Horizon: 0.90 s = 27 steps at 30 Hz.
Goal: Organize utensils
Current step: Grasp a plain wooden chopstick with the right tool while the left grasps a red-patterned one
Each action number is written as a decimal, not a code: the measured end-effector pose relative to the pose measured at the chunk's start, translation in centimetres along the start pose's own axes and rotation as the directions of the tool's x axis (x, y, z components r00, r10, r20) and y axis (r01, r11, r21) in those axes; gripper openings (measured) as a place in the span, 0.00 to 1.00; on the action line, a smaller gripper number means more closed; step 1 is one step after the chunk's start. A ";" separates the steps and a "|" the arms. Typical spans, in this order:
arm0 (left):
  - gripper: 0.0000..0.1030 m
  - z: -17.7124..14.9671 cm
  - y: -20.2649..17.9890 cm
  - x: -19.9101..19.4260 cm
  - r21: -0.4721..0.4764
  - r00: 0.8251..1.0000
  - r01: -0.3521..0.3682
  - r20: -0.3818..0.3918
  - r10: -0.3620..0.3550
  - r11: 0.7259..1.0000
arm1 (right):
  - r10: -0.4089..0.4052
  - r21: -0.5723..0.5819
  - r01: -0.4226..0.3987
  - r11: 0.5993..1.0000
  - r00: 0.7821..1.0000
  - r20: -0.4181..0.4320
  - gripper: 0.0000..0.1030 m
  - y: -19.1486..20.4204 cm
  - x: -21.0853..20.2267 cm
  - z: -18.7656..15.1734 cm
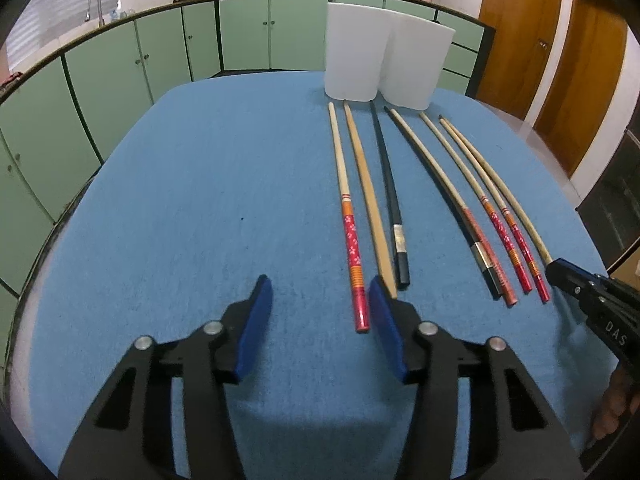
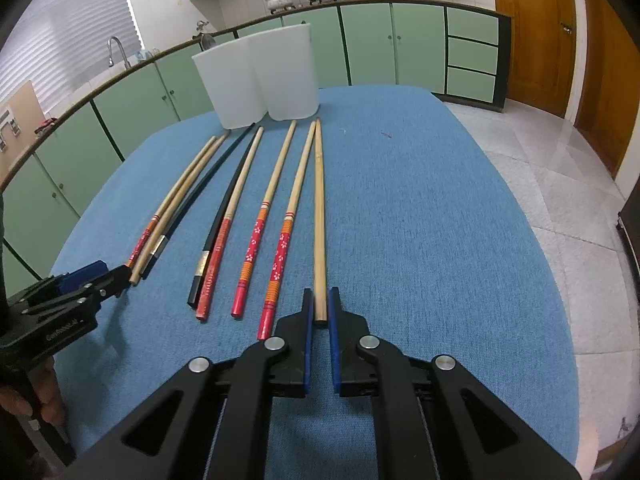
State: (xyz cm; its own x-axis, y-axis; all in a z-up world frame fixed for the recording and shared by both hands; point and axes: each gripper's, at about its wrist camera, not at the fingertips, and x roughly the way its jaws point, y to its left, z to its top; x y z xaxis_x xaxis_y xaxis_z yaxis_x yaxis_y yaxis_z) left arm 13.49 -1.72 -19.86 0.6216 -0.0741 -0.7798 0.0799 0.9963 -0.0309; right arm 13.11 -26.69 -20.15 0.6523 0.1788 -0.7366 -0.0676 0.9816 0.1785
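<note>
Green kitchen cabinets [image 2: 372, 40] curve behind a table spread with a blue cloth [image 2: 420, 208]. Toward twelve o'clock on that cloth stand two white containers [image 2: 260, 76], touching side by side. Before them lies a row of eight chopsticks [image 2: 256, 240], tips pointing at the containers: plain wooden ones, black ones and ones with red flowered handles. In the right wrist view, the right gripper [image 2: 320, 304] sits at six o'clock with its blue pads drawn close on either side of the butt end of the rightmost plain wooden chopstick [image 2: 319, 216], which lies flat on the cloth; whether the pads actually press it I cannot tell. At six o'clock of its own view, the left gripper [image 1: 320, 300] hangs over the cloth with fingers spread wide, empty, near the red-handled chopstick [image 1: 352, 248].
</note>
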 end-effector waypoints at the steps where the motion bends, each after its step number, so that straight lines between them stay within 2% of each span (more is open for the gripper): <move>1: 0.42 0.0 0.0 0.0 0.002 1.000 -0.002 0.001 0.002 1.000 | -0.002 -0.001 0.002 1.000 1.000 0.000 0.07 0.0 0.0 0.0; 9: 0.38 -0.1 -0.4 0.1 0.024 1.000 -0.017 0.001 0.017 1.000 | -0.006 -0.003 0.006 1.000 1.000 0.001 0.07 0.0 0.0 0.0; 14: 0.21 -0.2 -1.1 0.1 0.059 1.000 -0.025 0.004 0.024 0.998 | -0.010 -0.003 0.010 1.000 1.000 -0.001 0.07 0.1 0.1 0.1; 17: 0.06 -0.1 -1.3 0.1 0.067 1.000 -0.021 0.006 0.021 0.998 | -0.017 -0.009 0.017 1.000 1.000 -0.002 0.07 0.2 0.2 0.1; 23: 0.05 0.0 -0.6 -0.3 0.026 1.000 0.011 0.012 -0.011 1.000 | -0.007 -0.006 0.007 1.000 1.000 0.007 0.06 0.1 0.0 0.2; 27: 0.05 0.6 -0.3 -1.9 0.024 0.998 0.006 0.064 -0.007 1.000 | -0.035 -0.045 0.037 0.998 0.998 0.054 0.06 0.5 -1.4 0.6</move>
State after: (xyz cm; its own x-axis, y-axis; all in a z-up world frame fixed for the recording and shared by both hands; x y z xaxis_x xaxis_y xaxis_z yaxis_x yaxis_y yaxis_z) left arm 12.76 -1.90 -17.96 0.6698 -0.0841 -0.7378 0.1024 0.9945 -0.0204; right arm 12.62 -26.49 -18.66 0.6941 0.1405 -0.7060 -0.0771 0.9896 0.1212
